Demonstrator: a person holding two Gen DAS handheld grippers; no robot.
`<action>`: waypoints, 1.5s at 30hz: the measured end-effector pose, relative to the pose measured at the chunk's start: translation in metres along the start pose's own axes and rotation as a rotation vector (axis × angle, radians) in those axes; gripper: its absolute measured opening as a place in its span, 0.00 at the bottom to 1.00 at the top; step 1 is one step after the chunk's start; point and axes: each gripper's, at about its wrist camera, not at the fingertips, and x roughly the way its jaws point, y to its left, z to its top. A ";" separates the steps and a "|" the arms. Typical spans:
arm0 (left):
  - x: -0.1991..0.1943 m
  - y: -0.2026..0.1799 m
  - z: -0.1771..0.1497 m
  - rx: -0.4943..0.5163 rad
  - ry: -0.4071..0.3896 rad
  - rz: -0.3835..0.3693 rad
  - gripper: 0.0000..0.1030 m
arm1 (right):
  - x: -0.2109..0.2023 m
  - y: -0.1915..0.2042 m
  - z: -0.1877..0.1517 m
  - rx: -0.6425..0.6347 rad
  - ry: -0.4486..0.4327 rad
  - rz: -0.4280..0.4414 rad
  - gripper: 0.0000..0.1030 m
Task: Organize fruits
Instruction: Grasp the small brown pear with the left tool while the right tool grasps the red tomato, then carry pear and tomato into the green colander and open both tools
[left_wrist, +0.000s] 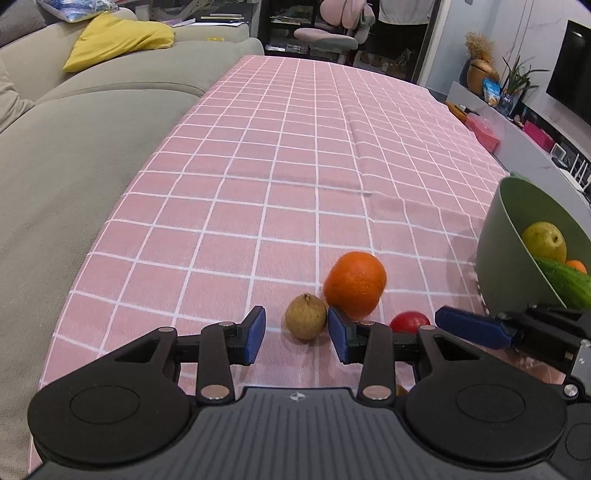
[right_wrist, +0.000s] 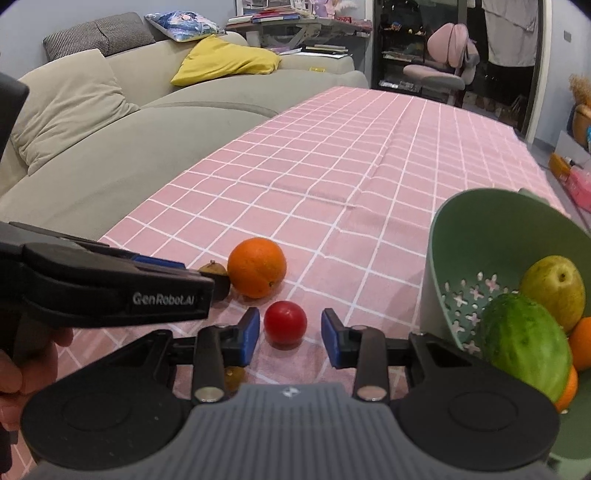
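Pink checked tablecloth (left_wrist: 295, 155) runs ahead of you beside the sofa (left_wrist: 74, 166). Your left gripper (left_wrist: 296, 334) has its jaws spread around the brown fruit (left_wrist: 306, 315), which touches the orange (left_wrist: 354, 284). Your right gripper (right_wrist: 289, 334), jaws spread, frames the red fruit (right_wrist: 285, 322). At the right edge, the green bowl (right_wrist: 480, 229) holds a pear (right_wrist: 554, 286) and cucumber (right_wrist: 524, 343).

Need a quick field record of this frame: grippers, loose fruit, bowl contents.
left gripper: open, fingers either side of brown fruit
right gripper: open, fingers flanking red fruit
loose on tablecloth: brown fruit, orange, red fruit
green bowl: tilted; holds pear, cucumber, oranges
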 end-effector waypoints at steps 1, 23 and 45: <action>0.000 0.001 0.001 -0.005 -0.002 -0.002 0.44 | 0.001 0.000 0.000 0.000 0.001 0.004 0.31; -0.039 0.002 0.005 -0.089 -0.018 -0.060 0.27 | -0.029 0.012 0.007 -0.074 -0.046 0.017 0.21; -0.101 -0.110 0.044 0.091 -0.016 -0.258 0.27 | -0.172 -0.072 -0.008 0.025 -0.160 -0.110 0.21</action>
